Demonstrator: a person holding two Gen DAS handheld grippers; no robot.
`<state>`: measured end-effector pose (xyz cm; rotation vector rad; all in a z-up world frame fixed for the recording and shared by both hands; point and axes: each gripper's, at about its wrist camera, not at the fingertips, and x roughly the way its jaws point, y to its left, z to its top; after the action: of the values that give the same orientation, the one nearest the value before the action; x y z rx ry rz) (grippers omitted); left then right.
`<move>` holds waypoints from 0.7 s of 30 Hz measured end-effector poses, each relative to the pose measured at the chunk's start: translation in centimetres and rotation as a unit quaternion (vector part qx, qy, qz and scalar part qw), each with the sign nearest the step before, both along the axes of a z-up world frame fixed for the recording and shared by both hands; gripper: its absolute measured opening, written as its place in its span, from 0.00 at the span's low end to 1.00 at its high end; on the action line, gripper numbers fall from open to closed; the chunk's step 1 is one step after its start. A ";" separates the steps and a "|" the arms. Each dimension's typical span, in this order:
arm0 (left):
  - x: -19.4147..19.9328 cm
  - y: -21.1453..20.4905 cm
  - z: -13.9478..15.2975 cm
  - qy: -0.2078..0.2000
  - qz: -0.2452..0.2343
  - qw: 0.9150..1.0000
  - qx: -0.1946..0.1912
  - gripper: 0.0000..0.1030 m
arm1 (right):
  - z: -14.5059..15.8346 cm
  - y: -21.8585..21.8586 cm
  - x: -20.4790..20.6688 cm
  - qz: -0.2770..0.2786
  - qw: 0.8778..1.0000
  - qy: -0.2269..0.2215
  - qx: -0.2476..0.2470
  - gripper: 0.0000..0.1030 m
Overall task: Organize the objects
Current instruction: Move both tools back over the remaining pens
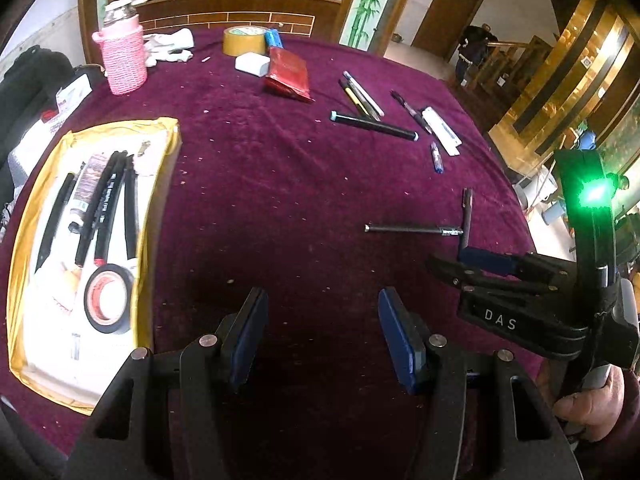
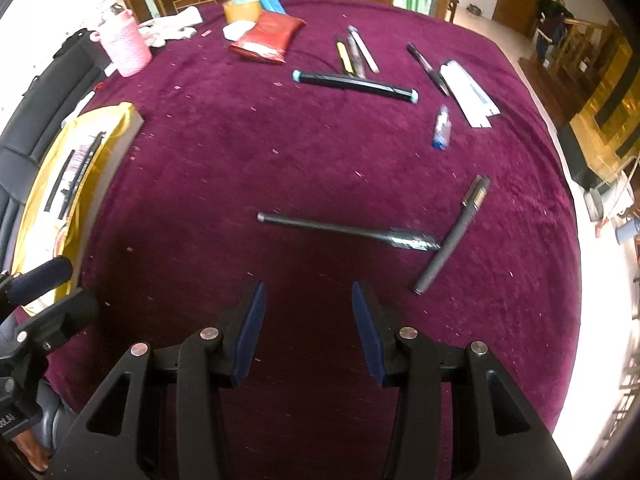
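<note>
- Both grippers, left gripper (image 1: 322, 330) and right gripper (image 2: 306, 330), hang half open and hold nothing.
- Step in hand seems the reach: two pens (image 2: 348, 230) lie near, on the right.
- Next move, I think: take one pen, carry it to the box (image 1: 158, 184) at left.

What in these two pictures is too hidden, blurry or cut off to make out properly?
- Tray: in the right wrist view its contents are squeezed at the left edge, so only dark strips show.
- Silver-tipped pen: its tip is smeared by motion blur in the right wrist view.
- Printing on the black pens in the tray: too small to read, left wrist view.
- Right gripper: its lower finger hides behind its own body in the left wrist view.
</note>
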<state>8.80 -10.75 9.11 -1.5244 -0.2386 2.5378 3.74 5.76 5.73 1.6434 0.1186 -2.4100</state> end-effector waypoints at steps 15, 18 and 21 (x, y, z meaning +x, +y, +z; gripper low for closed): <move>-1.7 8.3 -1.6 0.034 -0.116 0.990 -0.069 0.49 | -1.2 5.6 1.4 -0.035 0.999 -0.017 0.020 0.42; -2.6 9.7 -2.1 0.031 -0.139 0.987 -0.077 0.49 | -1.1 7.1 1.7 -0.050 0.998 -0.018 0.023 0.42; -3.9 11.3 -2.5 0.042 -0.173 0.980 -0.092 0.49 | -1.0 9.4 1.7 -0.076 0.997 -0.019 0.022 0.42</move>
<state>4.91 0.51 6.64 -1.3708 0.2576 2.3861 5.49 15.14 4.74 1.7778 0.0423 -2.5007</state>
